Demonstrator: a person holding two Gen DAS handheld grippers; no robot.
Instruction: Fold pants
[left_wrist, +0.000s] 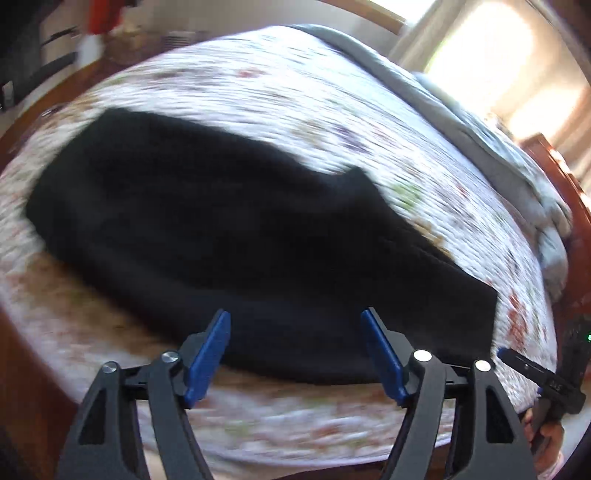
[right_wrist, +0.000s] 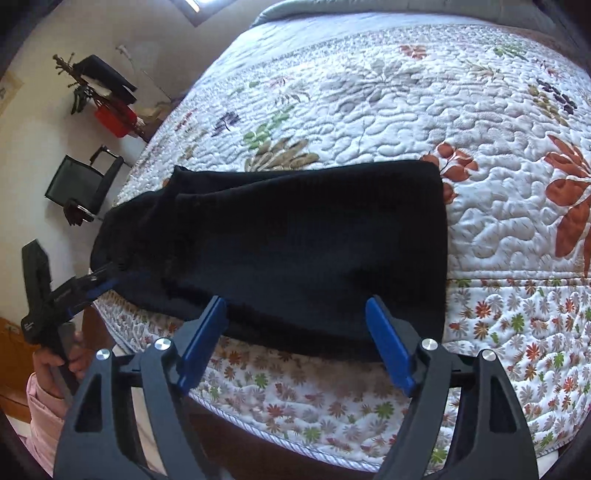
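Black pants (left_wrist: 236, 236) lie flat and folded lengthwise on a floral quilted bed (left_wrist: 280, 96); they also show in the right wrist view (right_wrist: 295, 240). My left gripper (left_wrist: 295, 321) is open and empty, just above the pants' near edge; that view is blurred. My right gripper (right_wrist: 295, 306) is open and empty over the near edge of the pants, by their wide end. The left gripper shows at the left of the right wrist view (right_wrist: 99, 280), at the pants' narrow end. The right gripper (left_wrist: 517, 360) shows at the right edge of the left wrist view.
The quilt (right_wrist: 480, 206) covers the bed to its near edge, with a wooden frame below (right_wrist: 258, 439). A grey blanket (left_wrist: 480, 147) lies along the far side. A black chair (right_wrist: 81, 184) and a coat rack (right_wrist: 99, 92) stand by the wall on the left.
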